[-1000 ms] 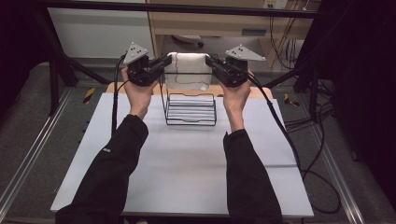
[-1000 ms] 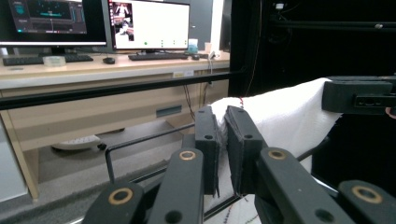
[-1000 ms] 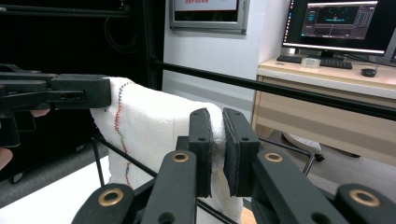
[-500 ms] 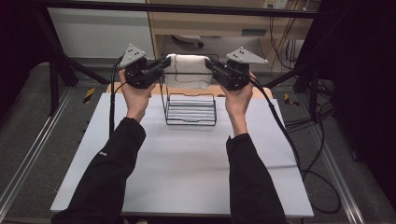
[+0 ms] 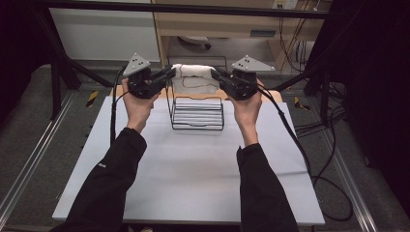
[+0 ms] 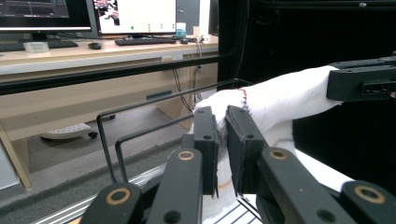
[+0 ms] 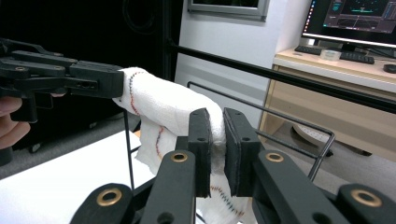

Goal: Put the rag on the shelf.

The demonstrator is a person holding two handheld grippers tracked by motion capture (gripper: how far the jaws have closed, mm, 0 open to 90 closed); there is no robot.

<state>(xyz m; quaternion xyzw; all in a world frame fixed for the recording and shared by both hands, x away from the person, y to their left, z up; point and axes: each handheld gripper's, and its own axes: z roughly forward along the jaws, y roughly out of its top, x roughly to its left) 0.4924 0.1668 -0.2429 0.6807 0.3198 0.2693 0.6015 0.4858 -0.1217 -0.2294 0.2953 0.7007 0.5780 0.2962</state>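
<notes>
Cloth (image 5: pixel 194 77), soft and light, hangs stretched above the rack (image 5: pixel 197 113); left gripper (image 5: pixel 167 76) and right gripper (image 5: pixel 216 76) each pinch an end, best held by its edges

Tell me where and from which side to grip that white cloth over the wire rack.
Grip the white cloth at its two upper ends, one from each side, jaws level. It hangs stretched above the wire rack, so both ends stand free. The left gripper and right gripper are shut on it there, pinching the bunched edge.
</notes>
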